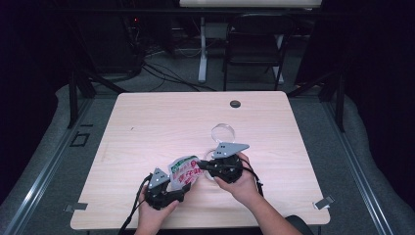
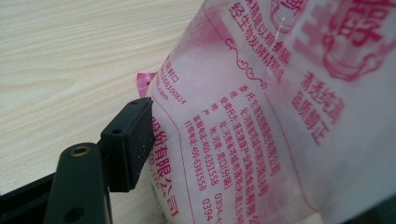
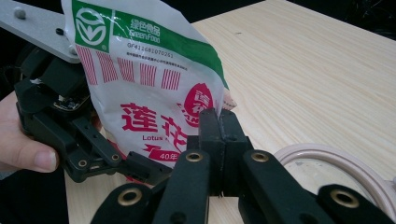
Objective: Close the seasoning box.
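Observation:
A soft plastic food pouch [image 1: 184, 170], white with red print and a green top band, is held off the table between my two grippers. My left gripper [image 1: 182, 188] grips its lower left part. In the left gripper view one black jaw presses on the pouch [image 2: 280, 107], the other jaw is hidden behind it, and the left gripper [image 2: 149, 135] is shut on it. My right gripper [image 1: 199, 165] comes from the right. Its jaws are clamped together on the pouch's edge [image 3: 205, 100], with the right gripper [image 3: 219, 122] just below the red logo.
A clear round glass dish [image 1: 223, 132] sits mid-table behind the right gripper. A pale pink ring [image 3: 336, 161] lies on the wood just under that gripper. A small black disc [image 1: 235, 104] rests near the far edge. A chair [image 1: 254, 44] stands beyond the table.

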{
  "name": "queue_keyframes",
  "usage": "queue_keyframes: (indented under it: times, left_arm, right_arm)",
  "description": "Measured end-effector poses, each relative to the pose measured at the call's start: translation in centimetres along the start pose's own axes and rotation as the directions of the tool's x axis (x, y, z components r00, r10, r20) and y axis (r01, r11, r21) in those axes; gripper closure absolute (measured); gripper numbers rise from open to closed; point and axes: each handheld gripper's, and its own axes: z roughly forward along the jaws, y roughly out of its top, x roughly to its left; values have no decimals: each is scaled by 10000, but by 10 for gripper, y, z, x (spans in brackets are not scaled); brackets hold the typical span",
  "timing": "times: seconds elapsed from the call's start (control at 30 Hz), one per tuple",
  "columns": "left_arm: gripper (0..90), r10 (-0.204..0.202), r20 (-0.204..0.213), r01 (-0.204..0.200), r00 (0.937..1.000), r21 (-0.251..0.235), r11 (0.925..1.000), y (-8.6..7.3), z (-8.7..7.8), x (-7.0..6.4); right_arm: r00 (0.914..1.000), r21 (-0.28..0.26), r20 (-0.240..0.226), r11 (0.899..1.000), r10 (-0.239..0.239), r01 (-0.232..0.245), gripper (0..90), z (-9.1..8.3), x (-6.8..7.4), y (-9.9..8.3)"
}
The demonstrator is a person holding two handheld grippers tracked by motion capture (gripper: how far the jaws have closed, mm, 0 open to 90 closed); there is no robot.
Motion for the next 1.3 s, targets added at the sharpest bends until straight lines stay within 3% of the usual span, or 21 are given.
queue_keyframes:
  times: [0.17,0.47,0.7,0.9,1.3]
  left_arm:
    - [291,-365,45,366,9993,-97,9993,-3,3,3]
    - [265,-480,-20,480,9988,-117,9988,-4,8,3]
    - [235,-581,-117,584,9982,275,9979,-7,16,4]
    - [231,-252,-355,274,9991,630,9976,-9,21,1]
    - [245,-132,-315,165,9994,1061,9942,-9,26,2]
  right_arm:
    - [10000,-18,-24,10000,-5,5,900,0,0,0]
    - [10000,-19,12,10000,-55,55,900,-1,1,-1]
    - [10000,-36,32,10000,-62,62,900,-1,1,-1]
    - [10000,-37,55,10000,-50,51,900,-1,1,-1]
    - [9999,-31,88,10000,-78,78,900,-1,2,-2]
